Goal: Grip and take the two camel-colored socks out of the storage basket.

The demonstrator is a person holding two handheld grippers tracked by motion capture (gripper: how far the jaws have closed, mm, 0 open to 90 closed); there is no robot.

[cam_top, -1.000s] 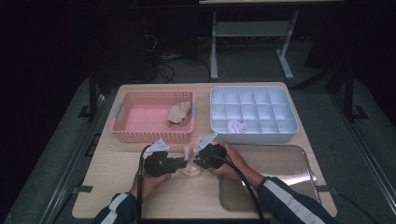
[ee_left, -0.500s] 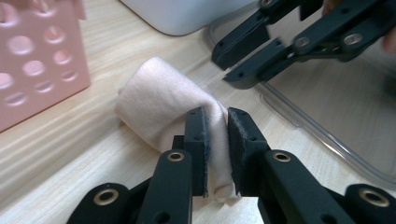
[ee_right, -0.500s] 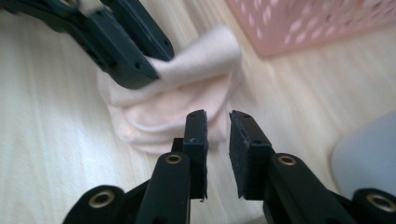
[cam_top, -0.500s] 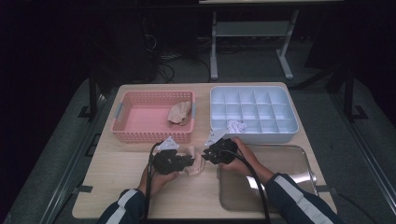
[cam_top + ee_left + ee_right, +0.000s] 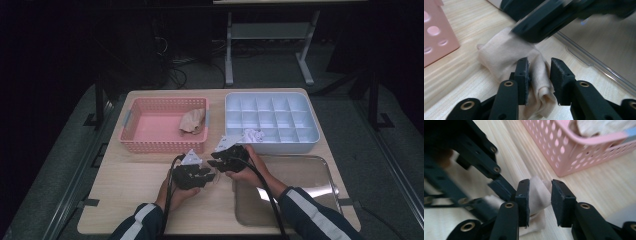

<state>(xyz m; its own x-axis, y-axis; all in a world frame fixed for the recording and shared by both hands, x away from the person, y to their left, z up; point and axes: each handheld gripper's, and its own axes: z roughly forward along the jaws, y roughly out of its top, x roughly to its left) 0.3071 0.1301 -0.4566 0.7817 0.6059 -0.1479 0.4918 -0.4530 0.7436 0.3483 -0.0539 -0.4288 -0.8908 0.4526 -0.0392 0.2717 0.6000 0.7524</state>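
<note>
One crumpled cloth [image 5: 192, 121] lies in pink basket [image 5: 150, 142].

Left forearm: enters from the bottom edge in the high view, in a dark sleeve with pale stripes, angled up and slightly right.
Left hand [image 5: 172, 192]: wrapped around the tool body from below, low over the worktop.
Left tool [image 5: 209, 176]: points right, toward the other tool; grey three-cornered plate on top; cable trailing back along the arm.
Left jaws: have just been opening; a gap shows on the right pad's side in the left gripper view.
Right forearm: comes in from the lower right, same striped sleeve, angled up and left.
Right hand [image 5: 246, 169]: grips its tool from behind.
Right tool [image 5: 212, 164]: points left, tips just beside the left tool's.
Right jaws: have just been opening; parted, with a gap at the right pad.
</note>
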